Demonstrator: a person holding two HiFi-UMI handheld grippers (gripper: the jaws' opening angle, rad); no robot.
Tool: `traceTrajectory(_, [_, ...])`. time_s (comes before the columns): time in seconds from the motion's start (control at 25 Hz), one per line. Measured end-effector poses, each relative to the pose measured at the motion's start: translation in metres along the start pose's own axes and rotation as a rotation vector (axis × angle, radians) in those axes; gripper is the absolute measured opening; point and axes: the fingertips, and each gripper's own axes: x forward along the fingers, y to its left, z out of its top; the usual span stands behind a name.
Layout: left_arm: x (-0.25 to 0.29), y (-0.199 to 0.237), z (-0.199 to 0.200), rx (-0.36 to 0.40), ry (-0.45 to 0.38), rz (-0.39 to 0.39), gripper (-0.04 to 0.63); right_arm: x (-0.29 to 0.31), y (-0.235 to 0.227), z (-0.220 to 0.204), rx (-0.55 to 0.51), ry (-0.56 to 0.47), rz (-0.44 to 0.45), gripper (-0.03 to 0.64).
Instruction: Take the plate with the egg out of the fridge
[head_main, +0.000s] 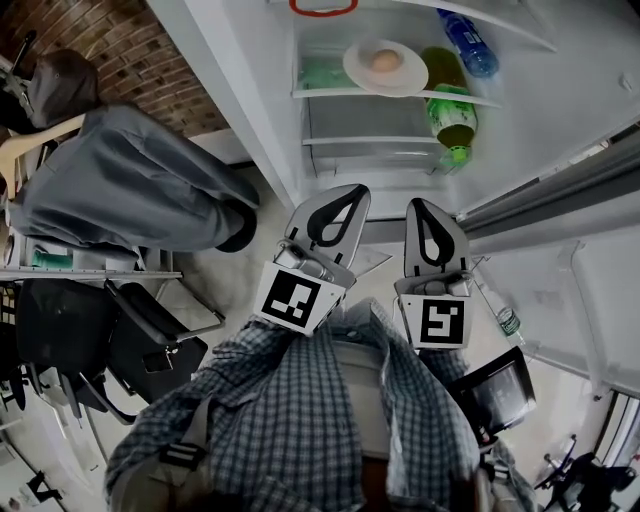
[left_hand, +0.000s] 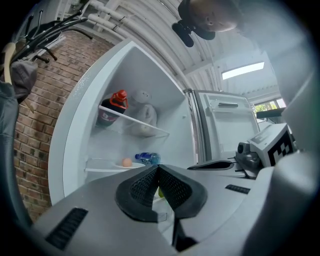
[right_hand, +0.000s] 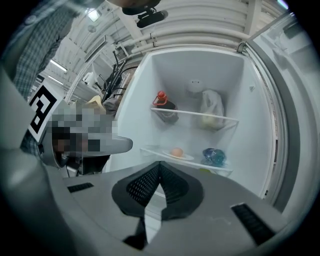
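Note:
A white plate with a brown egg on it rests on the fridge's middle glass shelf. From the grippers' own views the egg shows well beyond the jaw tips. My left gripper and right gripper hang side by side in front of the open fridge, below the shelf and clear of it. Both are shut with nothing between the pads.
A blue-capped water bottle and a green bottle lie right of the plate. The upper shelf holds a red-capped dark jug and a white bag. The open fridge door stands at right. A person in grey stands at left.

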Motion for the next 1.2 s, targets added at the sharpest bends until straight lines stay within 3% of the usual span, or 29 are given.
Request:
traceTrajectory(0.12, [0.009,0.003,-0.008,0.014,0.009,0.023,0.005,0.011,-0.010,-0.012,-0.008,0.002,0.019,0.005])
traceTrajectory(0.32, [0.012,0.021,-0.001,0.006,0.010,0.068,0.005,0.026,-0.004,-0.003,-0.163,0.015,0.094,0.005])
traceTrajectory(0.64, [0.032,0.032,0.002,-0.002,-0.009,0.136,0.005,0.056,-0.024,-0.005,-0.273,0.057,0.147,0.005])
traceTrajectory(1.04, [0.039,0.044,0.009,-0.003,-0.024,0.219,0.006,0.109,-0.037,-0.022,-0.689,0.169,0.144,0.006])
traceTrajectory(1.2, [0.041,0.047,0.010,-0.011,-0.025,0.250,0.006,0.127,-0.043,-0.025,-0.780,0.181,0.135,0.008])
